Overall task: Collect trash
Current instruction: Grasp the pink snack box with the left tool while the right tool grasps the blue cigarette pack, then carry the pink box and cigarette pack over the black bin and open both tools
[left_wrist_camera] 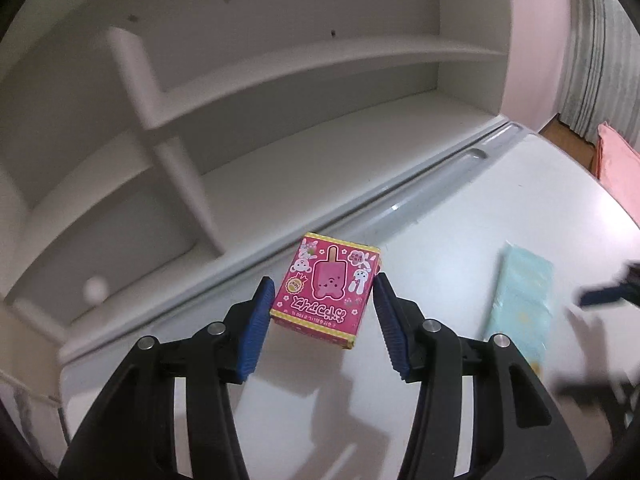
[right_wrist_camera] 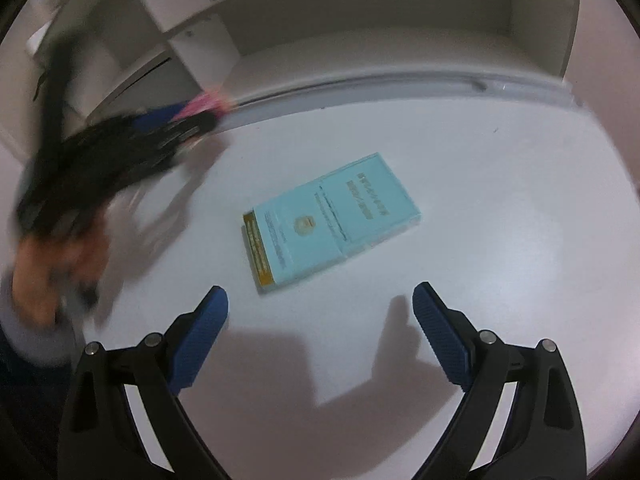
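A pink snack box (left_wrist_camera: 326,289) with a popsicle cartoon lies flat on the white desk (left_wrist_camera: 460,208). My left gripper (left_wrist_camera: 323,285) is open, its blue pads either side of the box's near half, not clamped on it. A flat light-blue box (right_wrist_camera: 330,218) lies on the desk in the right wrist view and shows at the right of the left wrist view (left_wrist_camera: 522,300). My right gripper (right_wrist_camera: 320,300) is open and empty, just short of the light-blue box. The left gripper and the hand holding it (right_wrist_camera: 100,176) show blurred at the left of the right wrist view.
A white shelf unit (left_wrist_camera: 248,92) stands along the desk's far edge, with a grey groove (left_wrist_camera: 400,204) before it. A pink wall and a curtain (left_wrist_camera: 600,48) are at the right. An orange-pink object (left_wrist_camera: 618,164) sits past the desk's right edge.
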The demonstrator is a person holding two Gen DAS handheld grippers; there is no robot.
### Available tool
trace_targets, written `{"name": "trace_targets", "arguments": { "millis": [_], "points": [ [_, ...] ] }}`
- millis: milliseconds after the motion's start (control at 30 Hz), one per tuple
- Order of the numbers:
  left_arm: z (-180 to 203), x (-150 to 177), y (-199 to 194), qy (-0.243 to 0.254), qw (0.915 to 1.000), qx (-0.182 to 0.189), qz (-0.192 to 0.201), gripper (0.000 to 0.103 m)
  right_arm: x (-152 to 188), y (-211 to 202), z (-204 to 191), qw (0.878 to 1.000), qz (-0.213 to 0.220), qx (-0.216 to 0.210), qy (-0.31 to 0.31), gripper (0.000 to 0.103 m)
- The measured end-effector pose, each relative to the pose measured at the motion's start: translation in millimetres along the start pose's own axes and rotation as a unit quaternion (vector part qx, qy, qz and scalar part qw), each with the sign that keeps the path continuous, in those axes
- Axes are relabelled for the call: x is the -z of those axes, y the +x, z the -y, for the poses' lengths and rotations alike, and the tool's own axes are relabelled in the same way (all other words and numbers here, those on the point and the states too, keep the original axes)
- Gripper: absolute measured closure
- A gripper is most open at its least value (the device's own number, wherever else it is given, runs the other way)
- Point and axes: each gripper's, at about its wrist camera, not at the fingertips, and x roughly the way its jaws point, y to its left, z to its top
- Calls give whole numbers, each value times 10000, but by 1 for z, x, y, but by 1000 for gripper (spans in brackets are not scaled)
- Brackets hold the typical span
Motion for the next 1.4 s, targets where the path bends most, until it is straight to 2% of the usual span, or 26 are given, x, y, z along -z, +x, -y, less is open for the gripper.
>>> {"name": "trace_targets", "arguments": {
  "millis": [67, 233, 333, 500, 567, 600, 633, 733, 767, 933, 1067, 1167, 1267, 1400],
  "points": [
    [-6, 16, -25, -37, 9999, -117, 88, 53, -15, 10, -1, 9995, -92, -124, 264, 10],
    [-17, 55, -69, -150, 9990, -407, 116, 53, -55, 33, -19, 9995, -232, -13, 201, 8],
    [-23, 76, -82, -357, 9980, -526, -43, 53, -65, 41, -31, 9992, -315, 254, 26, 8],
    [-22, 93, -93, -650, 9960, -580, -185, 53, -54, 48, -49, 9941, -243, 847, -633, 8],
    [-21, 96, -94, -750, 9958, -487, -211, 53, -47, 49, -56, 9883, -127, 1199, -934, 12],
    [-21, 97, -93, -783, 9956, -451, -234, 53, -44, 47, -57, 9876, -23, 1181, -1031, 22],
    [-15, 96, -93, -794, 9955, -445, -265, 53, -40, 42, -57, 9873, 60, 1150, -1093, 37],
    [3, 96, -100, -745, 9962, -383, -251, 53, -23, 21, -44, 9900, 100, 833, -1131, 43],
    [14, 92, -101, -714, 9967, -323, -227, 53, -19, 15, -40, 9885, 186, 894, -1204, 43],
    [75, 74, -97, -472, 9988, 129, -41, 53, 22, -49, 8, 9869, 713, 834, -1180, 43],
    [136, 60, -88, -228, 9983, 533, -6, 53, 69, -102, 76, 9875, 1070, 862, -772, 43],
    [194, 47, -84, 57, 9959, 901, 76, 53, 113, -144, 135, 9831, 1451, 1080, -285, 43],
    [255, 36, -82, 393, 9914, 1223, 231, 53, 161, -176, 200, 9746, 1756, 1356, 297, 43],
    [341, 27, -79, 792, 9784, 1887, 287, 53, 226, -214, 281, 9598, 1959, 1676, 1106, 43]
  ]
}}
